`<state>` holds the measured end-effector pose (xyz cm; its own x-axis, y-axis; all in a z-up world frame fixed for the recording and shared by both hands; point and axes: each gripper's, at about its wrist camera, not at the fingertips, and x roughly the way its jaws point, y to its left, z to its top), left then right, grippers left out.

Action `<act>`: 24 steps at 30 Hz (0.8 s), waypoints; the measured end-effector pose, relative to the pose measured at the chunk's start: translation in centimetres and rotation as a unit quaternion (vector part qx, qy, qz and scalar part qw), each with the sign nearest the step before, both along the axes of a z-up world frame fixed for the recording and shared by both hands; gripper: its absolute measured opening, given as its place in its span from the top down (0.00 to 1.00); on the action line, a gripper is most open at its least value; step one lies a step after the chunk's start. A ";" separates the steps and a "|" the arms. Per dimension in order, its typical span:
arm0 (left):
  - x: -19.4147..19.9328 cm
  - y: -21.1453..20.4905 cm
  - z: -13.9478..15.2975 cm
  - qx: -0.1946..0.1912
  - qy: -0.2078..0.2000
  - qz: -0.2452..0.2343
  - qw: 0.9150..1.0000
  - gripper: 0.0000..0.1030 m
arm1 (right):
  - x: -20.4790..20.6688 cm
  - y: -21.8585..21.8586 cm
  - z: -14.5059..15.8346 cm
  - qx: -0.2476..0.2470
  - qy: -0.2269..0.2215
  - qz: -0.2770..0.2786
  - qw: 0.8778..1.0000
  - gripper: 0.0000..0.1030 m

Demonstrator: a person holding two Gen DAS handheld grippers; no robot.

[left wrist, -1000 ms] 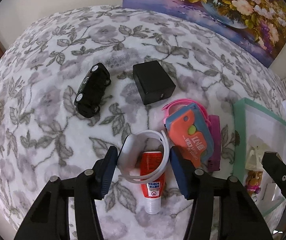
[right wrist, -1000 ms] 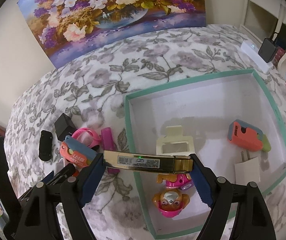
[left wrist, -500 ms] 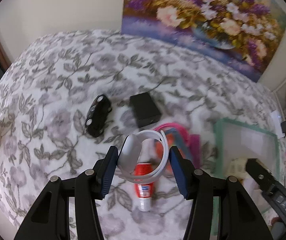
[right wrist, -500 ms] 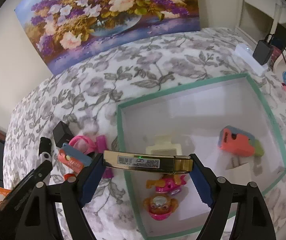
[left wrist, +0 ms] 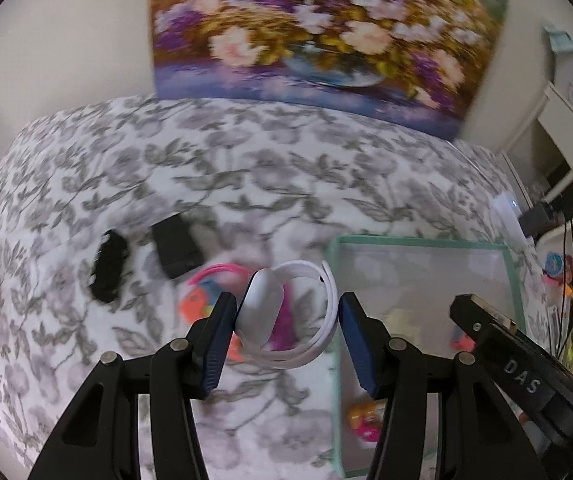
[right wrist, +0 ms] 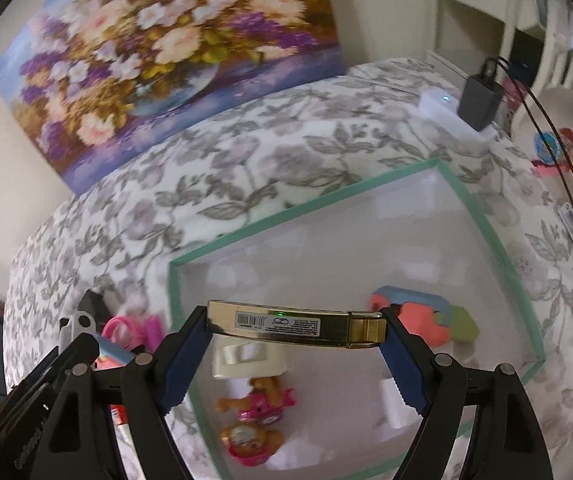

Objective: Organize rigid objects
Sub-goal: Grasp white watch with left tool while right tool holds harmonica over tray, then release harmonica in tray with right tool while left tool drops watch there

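White smooth looped band (left wrist: 286,320) | clamped in left tool (left wrist: 284,334) | right tool (right wrist: 294,344) clamps glossy gold bar (right wrist: 296,323)

White smartwatch (left wrist: 286,312) and gold bar (right wrist: 296,323) both clamped aloft.

We see right gripper (right wrist: 294,338) clamping flat gold bar with barcode label (right wrist: 296,323) endwise, above green-rimmed white tray (right wrist: 486,224) holding orange-blue toy (right wrist: 418,316), pink figurine (right wrist: 262,400).

Black gripper body (left wrist: 526,376) at lower right, left wrist view: white letters "DAS". Flat gold rectangular case (right wrist: 298,323): white barcode label, print too small to read.
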<state>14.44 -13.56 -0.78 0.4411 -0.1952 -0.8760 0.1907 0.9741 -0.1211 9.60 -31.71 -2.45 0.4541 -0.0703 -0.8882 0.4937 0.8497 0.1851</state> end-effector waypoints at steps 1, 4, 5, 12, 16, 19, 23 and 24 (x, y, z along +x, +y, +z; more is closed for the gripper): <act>0.0 -0.8 0.0 0.002 0.000 -0.007 1.000 0.47 | -0.1 -0.6 -0.1 0.000 0.001 -0.005 1.000 0.18; -0.2 -3.4 -0.1 0.008 -0.001 -0.032 0.999 0.47 | -0.3 -2.0 -0.3 -0.004 0.002 -0.017 1.000 0.18; -0.3 -4.1 -0.1 0.010 -0.002 -0.039 0.999 0.47 | -0.4 -2.5 -0.3 -0.007 0.002 -0.021 1.000 0.18; -0.5 -8.1 -1.2 0.022 0.004 -0.072 0.997 0.47 | -1.2 -6.1 -0.6 -0.010 0.002 -0.054 0.999 0.18; -0.5 -9.4 -1.9 0.033 0.007 -0.080 0.996 0.47 | -1.3 -7.5 -0.9 -0.011 0.004 -0.065 0.998 0.18; -0.4 -10.2 -2.3 0.039 0.008 -0.086 0.996 0.47 | -1.3 -8.2 -1.1 -0.012 0.005 -0.072 0.997 0.18; -0.4 -11.6 -2.9 0.048 0.009 -0.096 0.994 0.47 | -1.4 -9.1 -1.4 -0.012 0.004 -0.079 0.997 0.18; -0.4 -11.9 -3.1 0.050 0.010 -0.099 0.994 0.47 | -1.4 -9.2 -1.6 -0.011 0.005 -0.080 0.997 0.18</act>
